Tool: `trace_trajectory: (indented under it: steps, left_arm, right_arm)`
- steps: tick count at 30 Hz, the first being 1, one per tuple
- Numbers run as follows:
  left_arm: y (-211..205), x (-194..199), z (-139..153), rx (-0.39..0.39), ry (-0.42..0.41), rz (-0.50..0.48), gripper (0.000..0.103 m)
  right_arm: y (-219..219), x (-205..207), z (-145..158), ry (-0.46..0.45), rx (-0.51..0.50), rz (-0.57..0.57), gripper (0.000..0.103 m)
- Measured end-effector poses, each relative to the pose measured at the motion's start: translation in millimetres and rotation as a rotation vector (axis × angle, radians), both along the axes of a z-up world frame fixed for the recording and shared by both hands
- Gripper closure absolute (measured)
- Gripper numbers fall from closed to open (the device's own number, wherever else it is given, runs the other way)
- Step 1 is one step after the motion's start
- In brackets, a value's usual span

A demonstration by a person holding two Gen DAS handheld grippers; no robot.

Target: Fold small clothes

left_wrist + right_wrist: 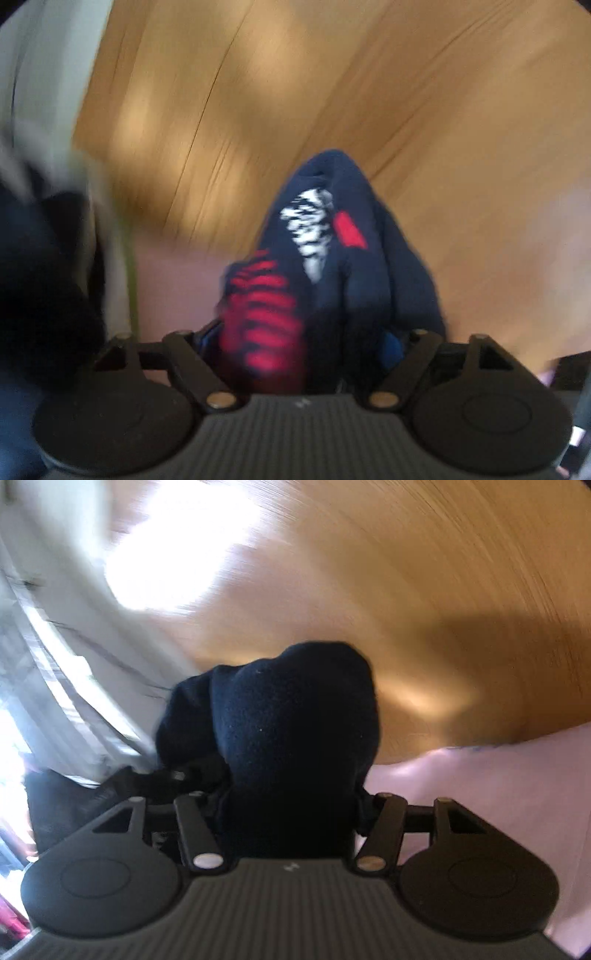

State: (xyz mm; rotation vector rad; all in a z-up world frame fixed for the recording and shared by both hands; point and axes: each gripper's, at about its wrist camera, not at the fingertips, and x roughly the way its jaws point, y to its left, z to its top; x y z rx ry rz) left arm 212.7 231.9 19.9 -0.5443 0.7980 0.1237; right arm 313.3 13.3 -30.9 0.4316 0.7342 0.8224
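Observation:
A dark navy garment with red stripes and a white print [325, 251] hangs bunched between the fingers of my left gripper [306, 343], which is shut on it; the cloth hides the fingertips. In the right wrist view the same navy garment [295, 723] drapes over and hides the fingers of my right gripper [291, 812], which is shut on it. Both views are blurred by motion. The cloth is held above a wooden floor [332, 92].
A pale pink surface [498, 805] lies at the lower right under the right gripper and shows in the left wrist view [177, 284]. White furniture or wall [55, 635] is at the left. A dark shape [40, 295] fills the left edge of the left wrist view.

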Motion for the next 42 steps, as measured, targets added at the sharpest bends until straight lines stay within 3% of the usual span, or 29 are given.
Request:
trace_trajectory:
  steps: [1, 2, 3, 4, 6, 9, 13, 15, 20, 27, 32, 39, 42]
  left_arm:
    - [-2, 2, -16, 0.013, -0.043, 0.027, 0.018]
    - [-10, 1, -23, 0.051, -0.078, 0.038, 0.017]
    - [-16, 1, -28, 0.090, -0.102, 0.042, 0.015]
    - [-20, 2, -32, 0.111, -0.109, 0.052, 0.016]
    - [-18, 10, -37, 0.103, -0.094, 0.050, 0.015]
    - [-16, 8, -33, 0.090, -0.076, 0.067, 0.021]
    - [-54, -34, -20, 0.346, -0.135, 0.062, 0.012]
    - [-69, -56, -25, 0.400, -0.131, 0.051, 0.011]
    - [-116, -101, -57, 0.460, -0.106, 0.010, 0.011]
    - [-144, -125, -81, 0.478, -0.072, 0.040, 0.011]
    - [-157, -141, -84, 0.489, -0.056, 0.041, 0.010]
    - [-169, -140, -91, 0.589, -0.085, 0.049, 0.010]
    - [-178, -166, -79, 0.620, -0.105, 0.045, 0.007]
  right_arm:
    - [10, 6, -13, -0.012, -0.147, -0.075, 0.034]
    - [10, 4, -24, -0.064, -0.183, -0.132, 0.013]
    - [10, 2, -19, -0.063, -0.188, -0.131, 0.014]
    - [13, -5, -10, -0.146, -0.239, -0.116, 0.017]
    - [18, -25, -5, -0.330, -0.336, -0.117, 0.011]
    - [5, -30, -3, -0.281, -0.292, -0.151, 0.011]
    - [-24, -66, 13, -0.233, -0.309, -0.247, 0.012]
    - [-34, -94, 15, -0.231, -0.353, -0.265, 0.012]
    - [-56, -175, 9, -0.199, -0.369, -0.233, 0.012]
    - [-81, -262, 1, -0.164, -0.389, -0.315, 0.012]
    - [-95, -291, -1, -0.191, -0.392, -0.380, 0.012]
    - [-106, -307, -7, -0.211, -0.314, -0.407, 0.012]
    - [-109, -309, -6, -0.210, -0.296, -0.411, 0.011]
